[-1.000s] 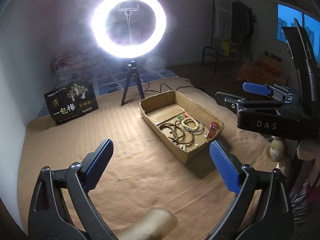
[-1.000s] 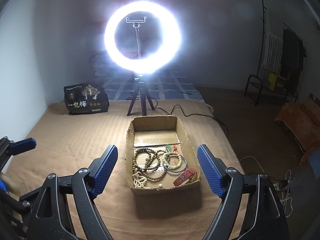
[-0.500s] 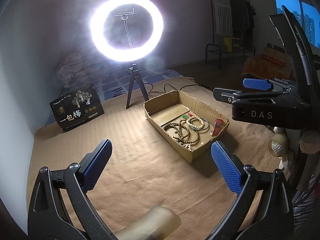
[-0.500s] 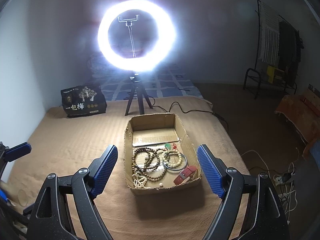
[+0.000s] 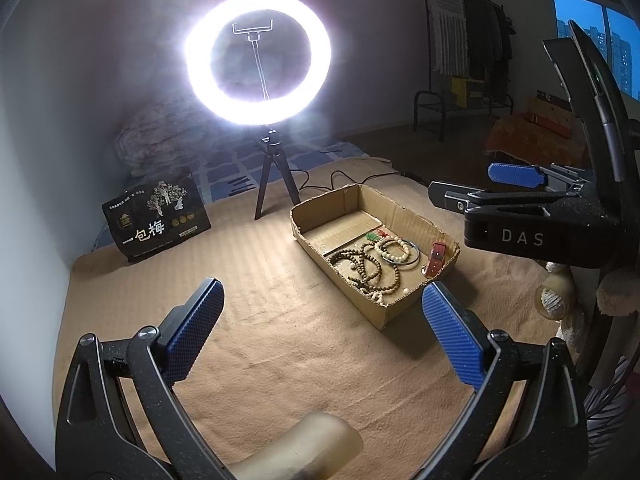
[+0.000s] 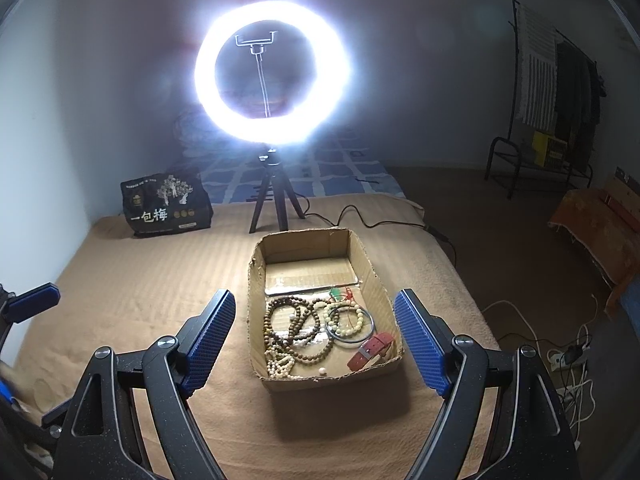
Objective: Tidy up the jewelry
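1. All the jewelry sits in the cardboard box point(image 6: 320, 312) on the tan blanket point(image 6: 160, 280). It lies in the near half of the box. The far half holds only a flat cardboard sheet.
2. In the box there are long brown bead strings point(image 6: 294, 330), a pale bead string point(image 6: 280, 366), a light bead bracelet point(image 6: 347, 318) inside a thin metal bangle point(image 6: 370, 330), a red strap point(image 6: 374, 352), a small green charm point(image 6: 336, 293) and one loose white bead point(image 6: 322, 371).
3. The brown and pale strings lie looped over each other in a heap.
4. This could be two things. The pieces may have been gathered into the box already, or they may be waiting there to be sorted. The pictures do not settle which.
5. If a piece is to be picked up, thin beads need a careful pinch so only one string comes up.
6. The right gripper point(image 6: 314, 338) hangs over the box. Its jaws are spread wide, and they hold and touch nothing.
7. The left gripper point(image 5: 320, 328) hangs over the blanket, to the left of the box. Its jaws are spread wide too, and they hold nothing.
8. A bright ring light point(image 6: 272, 72) stands behind the box, and a black bag point(image 6: 166, 208) sits to its left.
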Tool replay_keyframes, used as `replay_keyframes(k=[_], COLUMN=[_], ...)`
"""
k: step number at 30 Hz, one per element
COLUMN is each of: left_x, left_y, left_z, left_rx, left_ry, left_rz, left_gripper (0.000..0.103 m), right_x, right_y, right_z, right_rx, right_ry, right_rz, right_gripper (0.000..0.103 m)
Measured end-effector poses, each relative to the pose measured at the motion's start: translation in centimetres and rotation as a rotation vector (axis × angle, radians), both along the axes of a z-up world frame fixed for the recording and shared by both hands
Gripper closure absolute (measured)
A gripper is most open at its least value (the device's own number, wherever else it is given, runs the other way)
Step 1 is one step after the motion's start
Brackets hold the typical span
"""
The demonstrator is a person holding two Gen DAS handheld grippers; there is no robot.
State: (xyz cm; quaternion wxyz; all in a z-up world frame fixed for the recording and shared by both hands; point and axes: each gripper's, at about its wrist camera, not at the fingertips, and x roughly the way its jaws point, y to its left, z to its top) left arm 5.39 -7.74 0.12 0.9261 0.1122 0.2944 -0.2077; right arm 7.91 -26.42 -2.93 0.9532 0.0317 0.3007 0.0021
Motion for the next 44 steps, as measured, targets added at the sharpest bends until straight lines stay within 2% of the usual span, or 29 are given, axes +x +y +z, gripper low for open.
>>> replay_keyframes(k=[21,27,40,44], left_x=[0.03,0.08,-0.05,-0.63], left_y=[-0.05,-0.09,0.03,0.02], left_z=[-0.04,0.26,0.44,0.47], left_rx=[0.004,-0.031,-0.041,-0.028], left_ry=[0.001,0.036,0.044,-0.002], left_rz=[0.003,0.006,0.033,0.059], left_gripper=[0.002,0.002,0.002,0.002], right_x=[-0.15,-0.13,-0.21,0.02], right_y=[0.08,0.08,0.01,0.06], right_z=[-0.08,-0.09,-0.07,-0.20], right_rx=[-0.002,0.000,-0.002,-0.005], right_ry=[0.001,0.003,0.012,0.019], right_rz=[0.002,0.003,0.017,0.026], right_gripper=[0.021,0.021,0.021,0.021])
